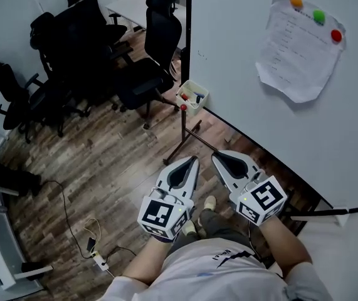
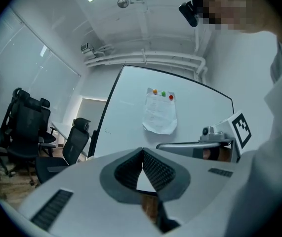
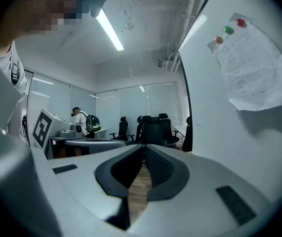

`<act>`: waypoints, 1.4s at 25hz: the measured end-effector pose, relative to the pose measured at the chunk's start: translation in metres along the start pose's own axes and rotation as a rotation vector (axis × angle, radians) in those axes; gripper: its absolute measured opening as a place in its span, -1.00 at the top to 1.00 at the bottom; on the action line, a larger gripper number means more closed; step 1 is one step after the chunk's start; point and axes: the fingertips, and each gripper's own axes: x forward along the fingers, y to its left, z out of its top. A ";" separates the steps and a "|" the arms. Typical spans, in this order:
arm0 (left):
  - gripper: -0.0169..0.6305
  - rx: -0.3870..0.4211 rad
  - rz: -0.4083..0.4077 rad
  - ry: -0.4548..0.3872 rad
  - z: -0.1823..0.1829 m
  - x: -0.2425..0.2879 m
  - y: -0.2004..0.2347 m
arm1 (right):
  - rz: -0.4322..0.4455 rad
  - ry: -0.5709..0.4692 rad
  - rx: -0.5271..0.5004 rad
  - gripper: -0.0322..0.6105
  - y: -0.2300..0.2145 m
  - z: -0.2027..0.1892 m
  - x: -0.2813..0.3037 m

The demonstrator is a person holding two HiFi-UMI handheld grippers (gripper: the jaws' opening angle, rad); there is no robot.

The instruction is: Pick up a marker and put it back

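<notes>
A small white tray (image 1: pixel 192 97) hangs on the whiteboard's (image 1: pixel 241 61) lower left corner and holds markers (image 1: pixel 197 98), one with a red cap. My left gripper (image 1: pixel 194 159) is held low in front of me, its jaws shut with nothing between them. Beside it, my right gripper (image 1: pixel 214 156) is also shut and empty. Both tips point toward the tray, well short of it. The left gripper's view shows its tips (image 2: pixel 142 150) meeting, with the whiteboard behind. In the right gripper view the tips (image 3: pixel 143 146) meet too.
A sheet of paper (image 1: pixel 298 46) is pinned to the whiteboard by three coloured magnets. Black office chairs (image 1: pixel 147 61) stand at the back left on the wood floor. The whiteboard's stand legs (image 1: pixel 191 137) run ahead of the grippers. A power strip and cables (image 1: pixel 97 256) lie lower left.
</notes>
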 end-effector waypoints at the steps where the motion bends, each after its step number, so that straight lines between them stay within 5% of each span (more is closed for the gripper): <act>1: 0.91 0.000 0.003 0.003 -0.002 0.006 0.008 | 0.001 0.006 0.000 0.86 -0.007 -0.003 0.007; 21: 0.91 -0.040 0.145 0.112 -0.037 0.160 0.122 | 0.017 0.183 0.080 0.64 -0.188 -0.106 0.148; 26: 0.91 -0.038 0.173 0.134 -0.042 0.168 0.141 | 0.014 0.262 0.097 0.60 -0.205 -0.152 0.178; 35: 0.91 -0.044 0.143 0.161 -0.048 0.176 0.173 | -0.041 0.324 0.050 0.56 -0.216 -0.178 0.217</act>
